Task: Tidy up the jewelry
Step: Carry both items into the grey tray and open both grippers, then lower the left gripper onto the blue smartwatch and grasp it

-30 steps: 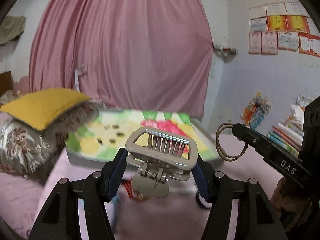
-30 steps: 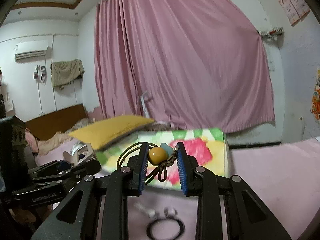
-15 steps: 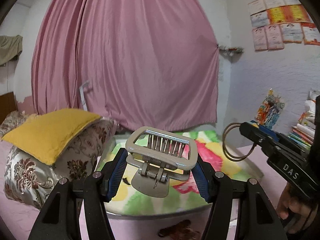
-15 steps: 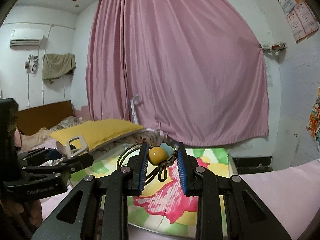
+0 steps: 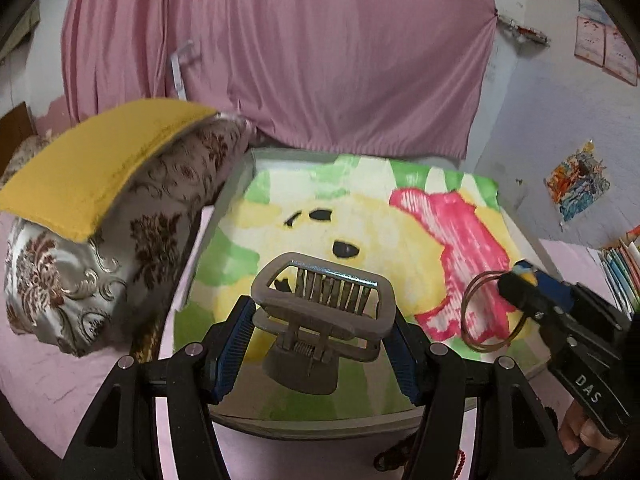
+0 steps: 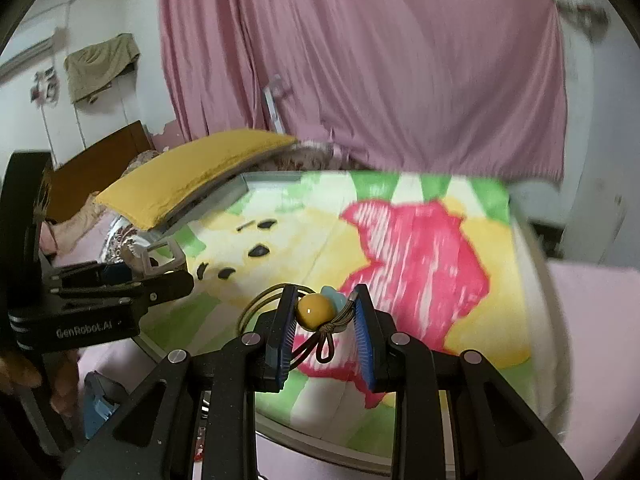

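My left gripper (image 5: 320,320) is shut on a beige claw hair clip (image 5: 322,312) with metal teeth, held upright over the near end of a colourful folded blanket (image 5: 360,216). My right gripper (image 6: 325,310) is shut on a hair tie with a yellow bead (image 6: 314,310) and a pale blue bead; its brown elastic loops hang out to the left. In the left wrist view the right gripper (image 5: 528,286) sits at the right with the elastic loop (image 5: 486,316) dangling. In the right wrist view the left gripper (image 6: 160,268) and clip (image 6: 160,256) show at the left.
A yellow pillow (image 5: 92,168) lies on a brown-patterned pillow (image 5: 120,248) left of the blanket. A pink curtain (image 5: 300,52) hangs behind. Dark red beads (image 5: 400,454) lie on the pink sheet near the bottom edge. Books (image 5: 624,268) stack at the right wall.
Both grippers have tipped downward and moved forward over the blanket, which now fills more of each view. The clip and the hair tie stay gripped as before.
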Demonstrator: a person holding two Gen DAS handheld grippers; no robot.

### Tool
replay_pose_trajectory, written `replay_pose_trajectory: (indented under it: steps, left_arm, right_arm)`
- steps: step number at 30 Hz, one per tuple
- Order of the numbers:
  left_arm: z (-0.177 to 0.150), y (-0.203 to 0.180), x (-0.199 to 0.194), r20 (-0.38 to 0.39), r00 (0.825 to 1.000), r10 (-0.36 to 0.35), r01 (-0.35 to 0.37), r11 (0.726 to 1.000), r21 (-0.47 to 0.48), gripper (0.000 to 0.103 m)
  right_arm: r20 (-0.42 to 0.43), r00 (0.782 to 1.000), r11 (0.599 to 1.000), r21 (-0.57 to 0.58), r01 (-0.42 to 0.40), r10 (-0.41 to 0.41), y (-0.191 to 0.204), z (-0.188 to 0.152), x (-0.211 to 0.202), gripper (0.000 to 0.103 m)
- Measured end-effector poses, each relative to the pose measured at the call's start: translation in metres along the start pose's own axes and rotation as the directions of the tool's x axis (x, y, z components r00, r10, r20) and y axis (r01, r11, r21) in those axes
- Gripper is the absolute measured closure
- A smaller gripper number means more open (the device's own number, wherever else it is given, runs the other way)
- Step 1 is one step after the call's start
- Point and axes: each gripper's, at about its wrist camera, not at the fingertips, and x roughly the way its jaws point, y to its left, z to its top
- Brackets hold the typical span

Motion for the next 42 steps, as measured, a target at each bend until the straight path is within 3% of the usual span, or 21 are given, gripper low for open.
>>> replay_pose_trajectory:
  steps: [12,15,18,20,24,26,30,37,42]
  left_arm:
    - [-0.001,0.004,0.019,-0.107,0.994,0.019,-0.017,1.0,0.011,0.043]
    - [-0.001,0.003,0.021,-0.12,0.993,0.016,-0.015,1.0,0.017,0.041]
    - [-0.002,0.006,0.018,-0.112,0.994,0.002,-0.002,1.0,0.002,0.029]
    - [-0.003,0.01,0.012,-0.088,0.996,-0.016,0.014,1.0,-0.021,0.027]
    - [-0.009,0.013,-0.002,-0.035,0.999,-0.024,0.023,0.999,-0.045,0.027]
    - [-0.013,0.012,-0.012,0.004,1.0,-0.013,0.014,0.999,-0.045,0.024]
    - [-0.025,0.01,-0.035,0.097,0.995,0.008,-0.004,0.999,-0.049,0.008]
    - [-0.048,0.009,-0.07,0.218,0.975,-0.029,0.043,0.997,-0.059,0.004]
    - [-0.069,0.007,-0.095,0.316,0.948,-0.041,0.065,0.996,-0.066,0.001]
  right_arm:
    - [-0.119,0.993,0.999,0.046,0.009,-0.003,0.001,-0.009,0.021,0.078]
    - [-0.131,0.991,0.999,0.047,0.01,-0.004,0.002,-0.011,0.021,0.069]
    - [-0.112,0.994,0.999,0.036,0.021,-0.017,0.002,-0.011,0.013,0.055]
    - [-0.085,0.996,0.999,0.034,0.025,-0.022,0.002,-0.011,0.005,0.054]
    - [-0.011,0.998,0.998,0.04,0.054,-0.054,0.0,-0.013,-0.016,0.033]
    - [0.038,0.997,0.997,0.04,0.063,-0.064,0.0,-0.015,-0.028,0.03]
    - [0.135,0.988,0.996,0.041,0.076,-0.081,0.001,-0.019,-0.057,0.01]
    - [0.261,0.962,0.997,0.026,0.077,-0.081,0.004,-0.035,-0.103,0.002]
    - [0.345,0.935,0.996,-0.005,0.091,-0.083,0.009,-0.051,-0.133,0.002]
